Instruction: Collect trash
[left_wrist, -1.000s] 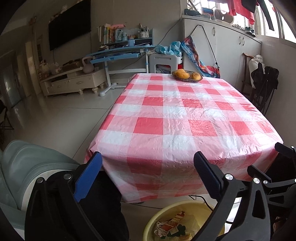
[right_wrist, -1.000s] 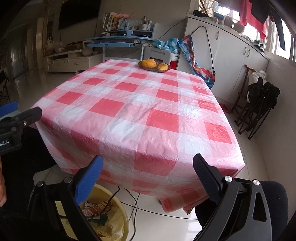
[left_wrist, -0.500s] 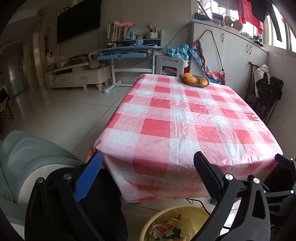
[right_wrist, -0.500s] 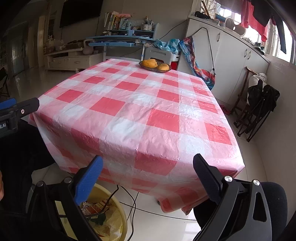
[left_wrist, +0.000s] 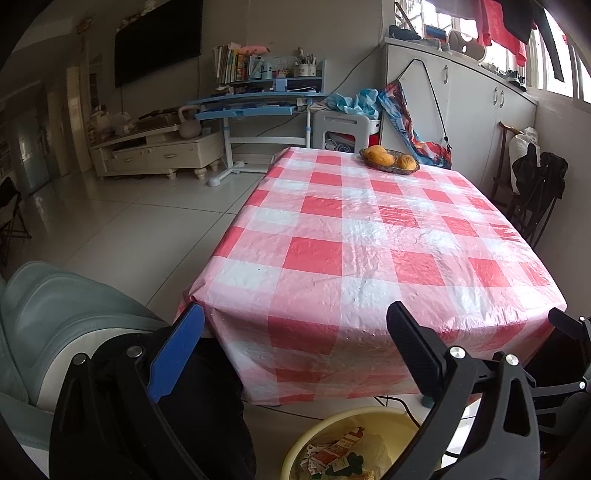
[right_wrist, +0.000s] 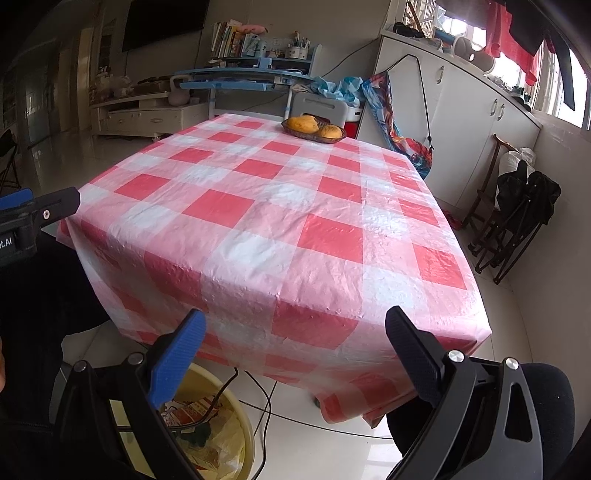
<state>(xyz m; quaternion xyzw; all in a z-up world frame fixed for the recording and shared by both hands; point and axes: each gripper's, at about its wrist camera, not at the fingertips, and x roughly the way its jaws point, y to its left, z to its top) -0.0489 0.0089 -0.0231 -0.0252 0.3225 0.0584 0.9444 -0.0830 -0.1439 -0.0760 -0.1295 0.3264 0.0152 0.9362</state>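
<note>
Lifting both views, you now see more tabletop (left_wrist: 369, 236) and less yellow bin (left_wrist: 332, 424). The left gripper (left_wrist: 295, 350) and right gripper (right_wrist: 295, 350) gape empty; trash (right_wrist: 207, 435) sits binned, so collecting looks finished.

A bowl (left_wrist: 389, 162) of fruit sits on the counter (left_wrist: 369, 240) at its far edge. A bin (left_wrist: 354, 443) holding trash (left_wrist: 332, 456) stands on the floor before the counter's near edge. A desk (left_wrist: 255, 103) stands behind the counter, cabinets (left_wrist: 472, 110) to its right.
</note>
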